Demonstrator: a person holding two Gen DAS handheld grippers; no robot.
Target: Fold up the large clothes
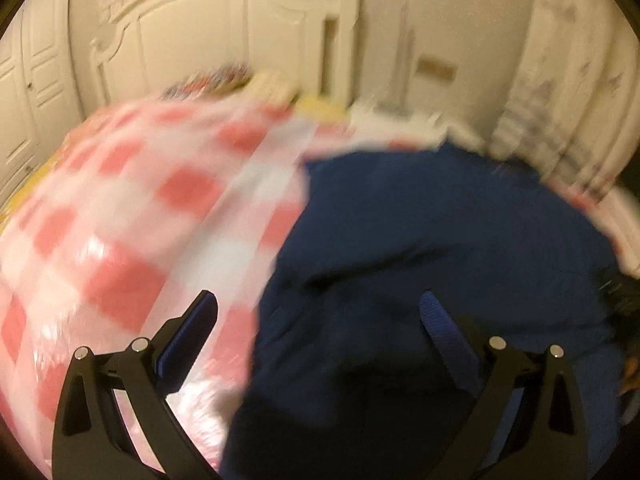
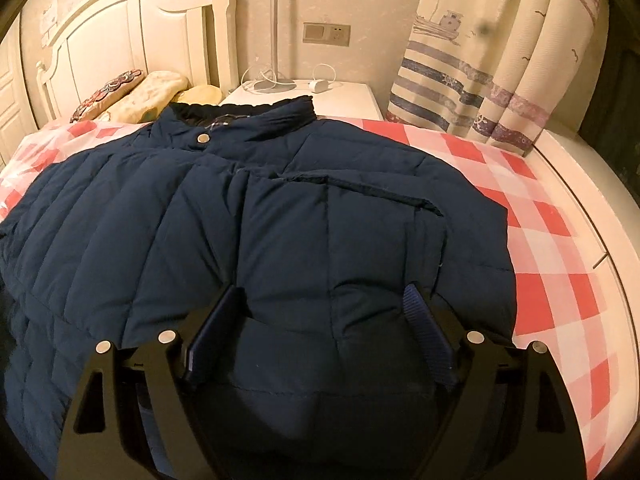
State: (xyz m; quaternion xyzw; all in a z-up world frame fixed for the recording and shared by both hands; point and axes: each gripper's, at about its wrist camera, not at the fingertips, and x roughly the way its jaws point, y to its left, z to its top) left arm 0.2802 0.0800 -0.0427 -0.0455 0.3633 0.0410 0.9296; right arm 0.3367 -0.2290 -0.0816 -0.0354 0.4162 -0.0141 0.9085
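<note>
navy quilted puffer jacket (image 2: 256,216) lies on glossy red-checked sheet (image 2: 540,240).

No text, label, brand, number or sign can be read in either view. The left wrist view is blurred throughout. In the right wrist view the curtain (image 2: 472,60) carries a printed boat and stripes but no letters, a small paper on the headboard (image 2: 50,16) is too small to make out, and the snap (image 2: 203,138) on the jacket (image 2: 280,220) shows no legible marking.
</note>
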